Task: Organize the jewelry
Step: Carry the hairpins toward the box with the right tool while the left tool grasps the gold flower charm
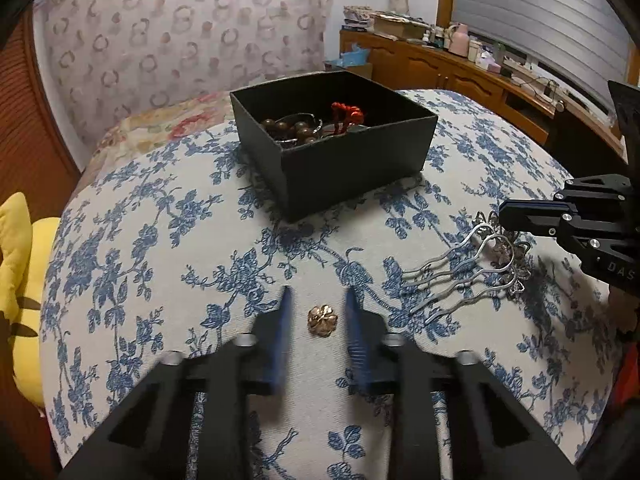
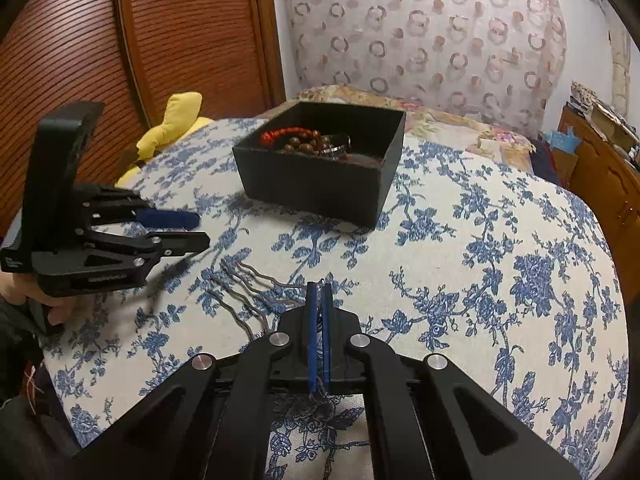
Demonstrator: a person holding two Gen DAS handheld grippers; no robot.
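Here, left tool [image 1: 316, 312] open, nothing held, brooch [image 1: 319, 320] lying between its fingers on the bed [image 1: 168, 240]. Small, light, hard, probably slippery: best pinched across the rim. Right tool [image 2: 319, 300] closed on the comb [image 1: 452, 268] at its flowered head. Box [image 1: 332, 140] ahead, top open, path free.

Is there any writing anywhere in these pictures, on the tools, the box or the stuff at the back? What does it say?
"DAS": pale letters on the black body of the right gripper, cut off at the picture's edge, so likely part of a longer word.
Embossed lettering on the side of the left gripper: too blurred to read.
Black box: no writing visible.
Books and bottles on the wooden sideboard: too small to read.
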